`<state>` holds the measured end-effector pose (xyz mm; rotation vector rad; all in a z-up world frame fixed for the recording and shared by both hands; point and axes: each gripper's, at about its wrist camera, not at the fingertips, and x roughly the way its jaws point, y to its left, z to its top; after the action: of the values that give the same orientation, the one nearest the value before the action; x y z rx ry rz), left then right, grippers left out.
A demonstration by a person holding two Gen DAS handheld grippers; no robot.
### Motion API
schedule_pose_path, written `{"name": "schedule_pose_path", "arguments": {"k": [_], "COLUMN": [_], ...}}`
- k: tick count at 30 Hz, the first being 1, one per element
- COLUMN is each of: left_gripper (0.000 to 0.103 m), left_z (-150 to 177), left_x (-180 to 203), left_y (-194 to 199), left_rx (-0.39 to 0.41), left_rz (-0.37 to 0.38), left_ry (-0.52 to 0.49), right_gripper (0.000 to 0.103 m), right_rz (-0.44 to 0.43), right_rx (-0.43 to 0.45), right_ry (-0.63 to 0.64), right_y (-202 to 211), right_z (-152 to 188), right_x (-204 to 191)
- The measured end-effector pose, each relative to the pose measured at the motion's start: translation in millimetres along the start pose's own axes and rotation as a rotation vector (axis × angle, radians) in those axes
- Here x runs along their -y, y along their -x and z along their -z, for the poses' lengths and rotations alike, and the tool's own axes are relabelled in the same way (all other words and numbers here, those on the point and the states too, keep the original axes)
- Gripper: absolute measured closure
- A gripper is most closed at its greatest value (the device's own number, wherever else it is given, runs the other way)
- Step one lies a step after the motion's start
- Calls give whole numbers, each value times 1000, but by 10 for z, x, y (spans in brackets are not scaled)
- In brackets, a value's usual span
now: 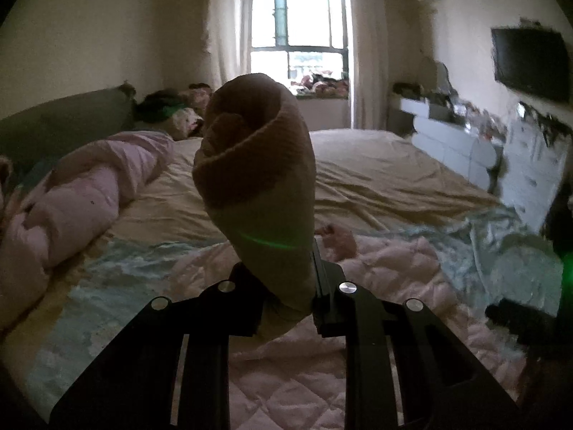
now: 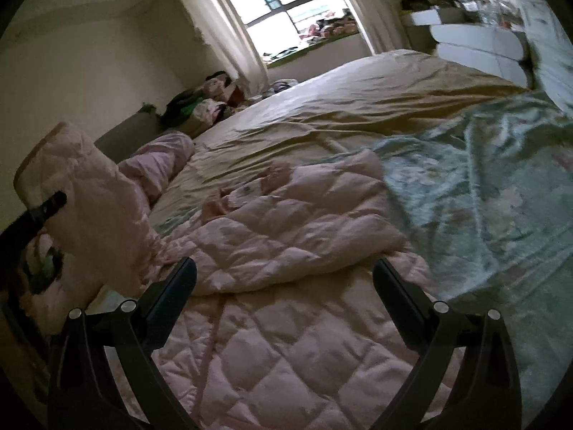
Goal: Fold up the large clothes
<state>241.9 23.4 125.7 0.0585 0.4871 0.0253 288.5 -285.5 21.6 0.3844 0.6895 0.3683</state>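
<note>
**Sleeve cuff pinched and lifted; other gripper spread over the quilted garment**

Nearest the left gripper (image 1: 311, 286): its jaws are pressing together on the cuff end of a sleeve (image 1: 258, 165), which is standing up directly ahead of the fingers as a rolled tube with its ribbed opening facing the lens. Seen from the other side, that sleeve (image 2: 89, 215) is rising off the bed as pale pink quilting with a tan trim. Probably it is being held high so the arm of the garment can be carried across the body for a fold.

The right gripper (image 2: 284, 279) is hovering with its jaws spread wide and nothing between them. Just under and ahead of its fingers, the pink quilted garment (image 2: 286, 243) is lying on the bed, its upper layer rumpled and doubled over on itself. The open stance suits a hand waiting to pin or take a hem, I judge.

To that gripper's right, a pale green floral cover (image 2: 483, 186) is lying beside the garment, partly under it. Beyond, the tan sheet (image 2: 358, 100) is stretching off bare, leaving room to lay the fold flat. Left of it, a bundled pink quilt (image 1: 82, 186) is sitting pushed aside. Farthest, the window (image 1: 299, 25) is lighting the room.
</note>
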Motion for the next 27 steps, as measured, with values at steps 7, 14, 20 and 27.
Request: {"name": "schedule_pose_path", "arguments": {"k": [7,14,20,27], "left_gripper": [89,87,83,59], "left_z": [205,457,755,1093], "left_x": [318,630,880,1137], "left_y": [-200,-389,-578,-717], "left_rx": [-55,-105,-172,-265], "left_rz": [40,73,100,141], "left_ry": [-42,-102,-163,-235], "right_gripper": [5,5,5,5], "right_rz": [27,63,91,112], "right_rx": [1,31,53,58], "right_ry": [-16,-24,-52,-84], "right_y": [93,247,351,391], "right_z": [-12,-51,-16,-15], "right_x": [183,311,484,616]}}
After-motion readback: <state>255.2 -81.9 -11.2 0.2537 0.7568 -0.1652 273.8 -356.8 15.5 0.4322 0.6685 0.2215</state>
